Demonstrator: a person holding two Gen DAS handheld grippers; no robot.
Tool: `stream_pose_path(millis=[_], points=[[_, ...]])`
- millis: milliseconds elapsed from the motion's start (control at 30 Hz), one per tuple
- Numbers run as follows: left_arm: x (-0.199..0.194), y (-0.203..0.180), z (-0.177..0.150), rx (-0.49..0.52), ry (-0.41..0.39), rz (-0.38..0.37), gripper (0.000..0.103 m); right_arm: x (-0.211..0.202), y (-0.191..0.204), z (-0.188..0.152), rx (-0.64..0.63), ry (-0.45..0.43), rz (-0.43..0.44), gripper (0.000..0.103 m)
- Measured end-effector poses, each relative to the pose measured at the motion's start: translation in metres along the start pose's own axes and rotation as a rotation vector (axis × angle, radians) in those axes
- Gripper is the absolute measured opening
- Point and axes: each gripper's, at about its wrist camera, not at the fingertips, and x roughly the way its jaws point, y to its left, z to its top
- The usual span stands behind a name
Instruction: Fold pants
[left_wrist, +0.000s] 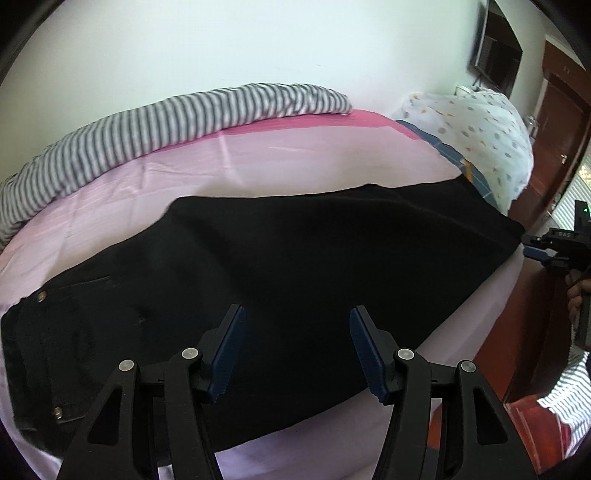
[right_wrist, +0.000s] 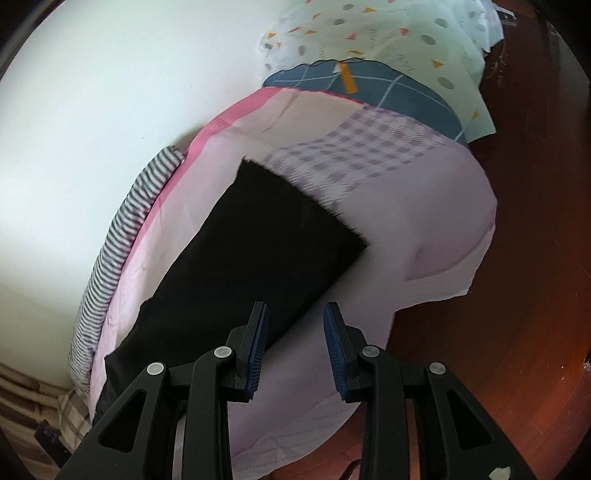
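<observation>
Lying flat beyond parted jaws, black pants (left_wrist: 295, 266), pink bed (left_wrist: 295, 158)

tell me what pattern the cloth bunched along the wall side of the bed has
Grey and white stripes on the cloth, clearest in the left wrist view.

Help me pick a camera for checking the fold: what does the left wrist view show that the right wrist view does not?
Only the left wrist view shows the waist end of the black pants with its metal rivets, plus the right gripper beside the hem corner. Only the right wrist view shows the frayed hem, the lilac checked fabric beyond it and the wooden floor. Both show the pants flat on the pink sheet, the striped cloth by the wall, and an open gripper.
</observation>
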Motion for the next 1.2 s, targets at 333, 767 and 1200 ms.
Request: stream_pose_path(millis=[333,767,1200], points=[[0.019,-0.032,0.013,0.043,0.032,-0.026,0.059,0.014,-0.029,0.018,0.085,-0.022,0.058,0.03],[0.041,-0.067,0.018,0.106,0.065,-0.039,0.059,0.028,-0.03,0.033,0.082,-0.065,0.107,0.011],[0.063,-0.065,0.013,0.079,0.147,-0.031,0.059,0.004,0.053,0.034,-0.032,-0.056,0.273,0.009]])
